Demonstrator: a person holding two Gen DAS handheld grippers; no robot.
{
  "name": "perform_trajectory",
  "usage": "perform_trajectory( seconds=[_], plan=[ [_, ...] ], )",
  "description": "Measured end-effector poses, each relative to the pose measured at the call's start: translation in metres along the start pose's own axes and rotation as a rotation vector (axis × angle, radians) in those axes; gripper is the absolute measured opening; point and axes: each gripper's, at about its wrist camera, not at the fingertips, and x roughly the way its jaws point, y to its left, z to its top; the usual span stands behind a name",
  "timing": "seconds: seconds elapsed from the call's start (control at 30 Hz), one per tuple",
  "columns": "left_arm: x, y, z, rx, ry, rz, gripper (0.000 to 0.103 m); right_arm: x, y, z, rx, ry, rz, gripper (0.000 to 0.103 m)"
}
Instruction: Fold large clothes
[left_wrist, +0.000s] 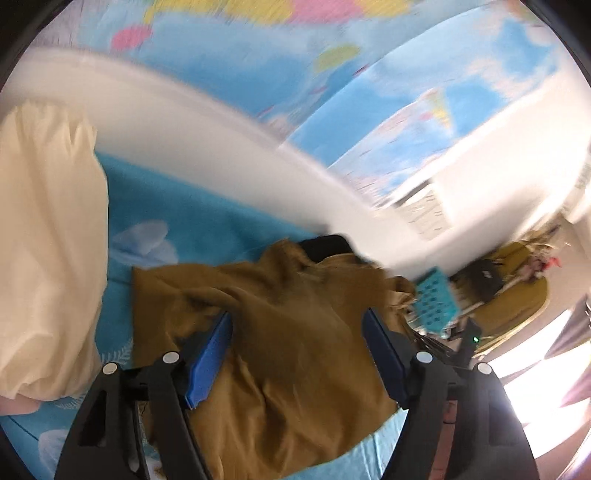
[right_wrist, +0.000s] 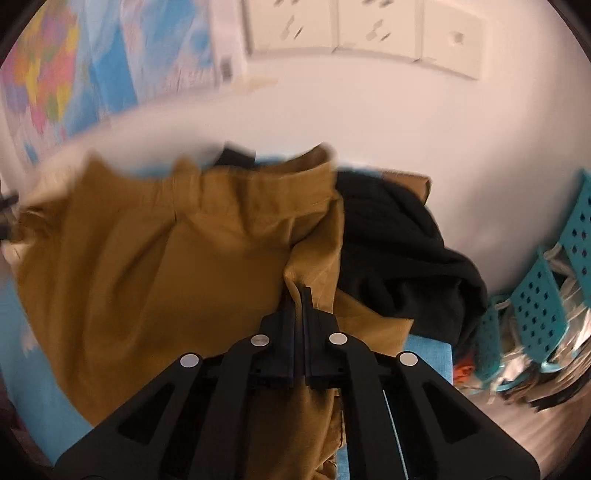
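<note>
No text, label, brand or number could be read in either view. The wall map (left_wrist: 258, 48) carried print too blurred to make out, and the barcode sticker (right_wrist: 226, 68) on the white paper was likewise illegible.

**Bright maps and white walls framed a sunlit bedroom**

A colourful world map (left_wrist: 258, 66) covered the white wall (right_wrist: 388, 140) at 12 o'clock, above a blue patterned bedsheet (left_wrist: 155, 206). A cream pillow (left_wrist: 44, 236) lay at 9 o'clock. Teal perforated baskets (right_wrist: 543, 295) stood at 3 o'clock, near a mustard-yellow chair (left_wrist: 517, 295). Strong daylight flared in at 4 o'clock. White wall panels (right_wrist: 362, 33) sat high at 12 o'clock.
</note>
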Motion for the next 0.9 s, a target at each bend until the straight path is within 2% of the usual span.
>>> perform_trajectory(
  seconds=[0.03, 0.1, 0.13, 0.2, 0.27, 0.3, 0.37, 0.43, 0.47, 0.5, 0.53, 0.57, 0.63, 0.67, 0.73, 0.8, 0.9],
  plan=[
    [-0.005, -0.002, -0.001, 0.013, -0.014, 0.001, 0.073, -0.009, -0.008, 0.002, 0.033, -0.025, 0.024, 0.003],
    [-0.012, -0.011, -0.007, 0.085, -0.046, 0.073, 0.079, -0.027, -0.026, 0.007, 0.130, -0.074, 0.118, 0.002],
    [-0.011, -0.014, -0.010, 0.113, -0.038, 0.106, 0.079, -0.032, -0.030, 0.011, 0.155, -0.088, 0.134, 0.001],
    [0.004, -0.023, -0.018, 0.190, 0.010, 0.216, 0.080, -0.045, -0.045, 0.016, 0.229, -0.127, 0.202, 0.001],
    [0.020, -0.028, -0.024, 0.258, 0.029, 0.342, 0.080, -0.049, -0.062, 0.018, 0.292, -0.158, 0.220, 0.001],
    [0.034, -0.029, -0.027, 0.294, 0.053, 0.393, 0.080, -0.042, -0.069, 0.018, 0.322, -0.150, 0.229, 0.001],
    [0.054, -0.026, -0.032, 0.313, 0.109, 0.438, 0.079, -0.022, -0.069, 0.015, 0.324, -0.102, 0.182, 0.001],
    [0.072, -0.024, -0.037, 0.362, 0.134, 0.536, 0.074, 0.007, -0.077, 0.008, 0.376, -0.022, 0.196, 0.002],
    [0.080, -0.021, -0.039, 0.393, 0.143, 0.596, 0.067, 0.019, -0.083, 0.004, 0.401, 0.005, 0.189, 0.003],
    [0.087, -0.016, -0.041, 0.401, 0.161, 0.613, 0.065, 0.025, -0.086, -0.002, 0.427, 0.021, 0.192, 0.013],
    [0.087, -0.011, -0.042, 0.381, 0.165, 0.593, 0.062, 0.033, -0.090, -0.009, 0.460, 0.050, 0.217, 0.026],
    [0.085, -0.007, -0.042, 0.355, 0.162, 0.570, 0.062, 0.030, -0.091, -0.013, 0.470, 0.053, 0.225, 0.029],
    [0.075, -0.004, -0.042, 0.332, 0.147, 0.533, 0.062, 0.011, -0.091, -0.021, 0.474, -0.002, 0.259, 0.065],
    [0.067, -0.003, -0.044, 0.316, 0.143, 0.508, 0.067, -0.002, -0.089, -0.026, 0.457, -0.030, 0.260, 0.070],
    [0.054, 0.001, -0.048, 0.282, 0.130, 0.461, 0.074, -0.032, -0.079, -0.038, 0.386, -0.082, 0.265, 0.073],
    [0.041, 0.004, -0.054, 0.260, 0.123, 0.419, 0.080, -0.055, -0.064, -0.060, 0.325, -0.097, 0.276, 0.075],
    [0.027, 0.010, -0.071, 0.230, 0.138, 0.356, 0.081, -0.072, -0.040, -0.092, 0.244, -0.089, 0.267, 0.075]
  ],
)
